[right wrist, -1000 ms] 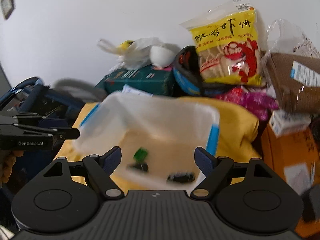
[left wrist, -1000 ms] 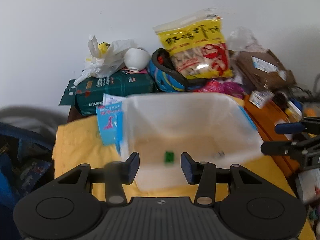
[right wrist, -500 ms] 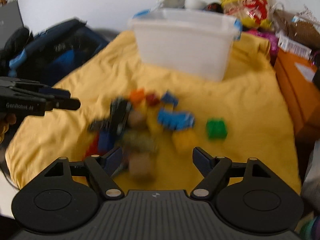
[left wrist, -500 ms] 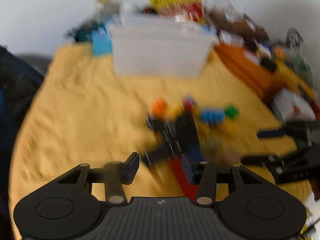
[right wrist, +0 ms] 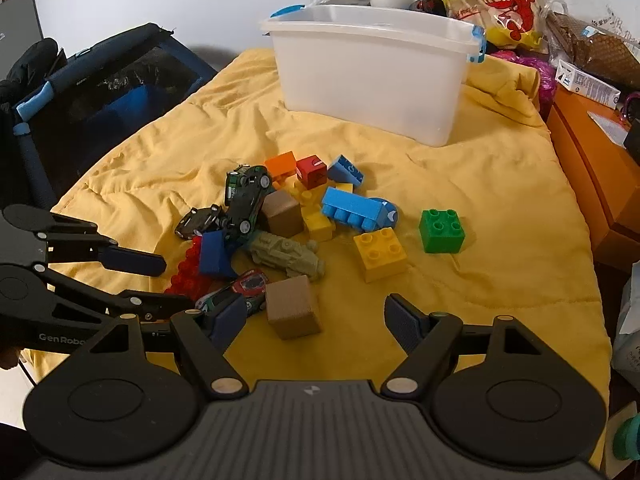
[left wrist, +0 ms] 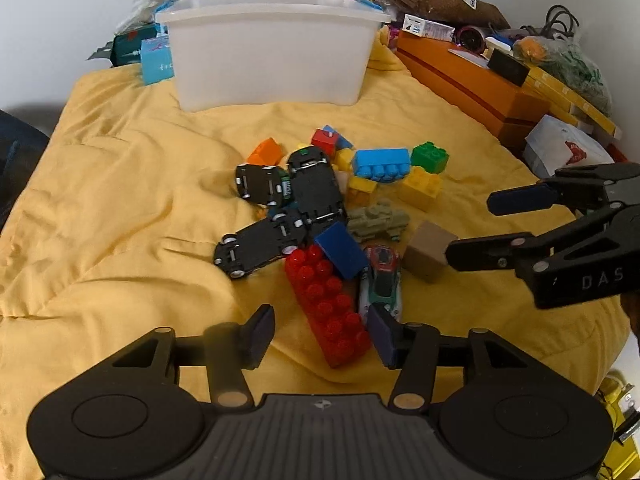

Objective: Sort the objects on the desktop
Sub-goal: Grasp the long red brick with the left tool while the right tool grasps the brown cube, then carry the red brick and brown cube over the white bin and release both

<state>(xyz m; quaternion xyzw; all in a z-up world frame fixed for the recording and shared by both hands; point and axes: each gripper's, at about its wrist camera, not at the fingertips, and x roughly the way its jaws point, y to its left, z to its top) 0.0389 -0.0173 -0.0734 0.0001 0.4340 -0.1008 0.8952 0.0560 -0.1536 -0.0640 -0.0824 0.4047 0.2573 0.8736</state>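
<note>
Hovering over the toy pile on the yellow cloth [left wrist: 120, 184], both tongs grasp nothing. The left tongs [left wrist: 320, 332] are opening, straddling the near end of the red brick [left wrist: 326, 300], whose long axis runs away from them, slightly leftward. The right tongs [right wrist: 316, 320] stand released, the brown cube [right wrist: 293, 306] just ahead between the jaws, nearer the left one. The bin [right wrist: 372, 84] waits beyond the pile.
</note>
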